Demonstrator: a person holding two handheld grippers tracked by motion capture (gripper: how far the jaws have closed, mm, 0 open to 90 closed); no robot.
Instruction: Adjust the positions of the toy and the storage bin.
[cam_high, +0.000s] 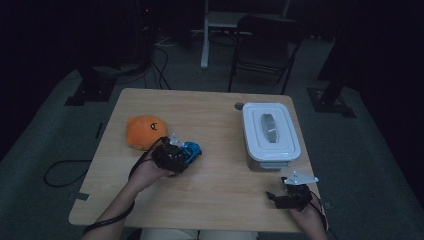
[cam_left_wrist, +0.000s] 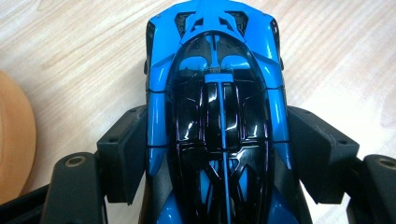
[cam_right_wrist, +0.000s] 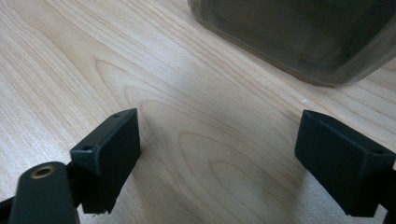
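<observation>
The left gripper is clamped on a blue and black toy car. In the left gripper view its two black jaws press the car's flanks at about mid-length, roof facing the camera and one end pointing away over the table. Gripping across the narrow width rather than end to end probably gives the pads the flattest sides to bear on and keeps the glossy body from pivoting. In the high view the car sits at the gripper's tip near the middle of the wooden table, just right of an orange plush toy with a small face; whether the wheels touch the wood or are lifted clear cannot be told. The plush edge also shows at the left border of the left gripper view.

The right gripper rests near the table's front right corner with its jaws spread wide and nothing between them, only bare wood grain under the pads. Just ahead of it stands a white lidded storage box, its translucent wall seen close in the right gripper view. My guess is that this hand waits there to deal with the lid, since the box is closed and looks a likely destination for the toys.
</observation>
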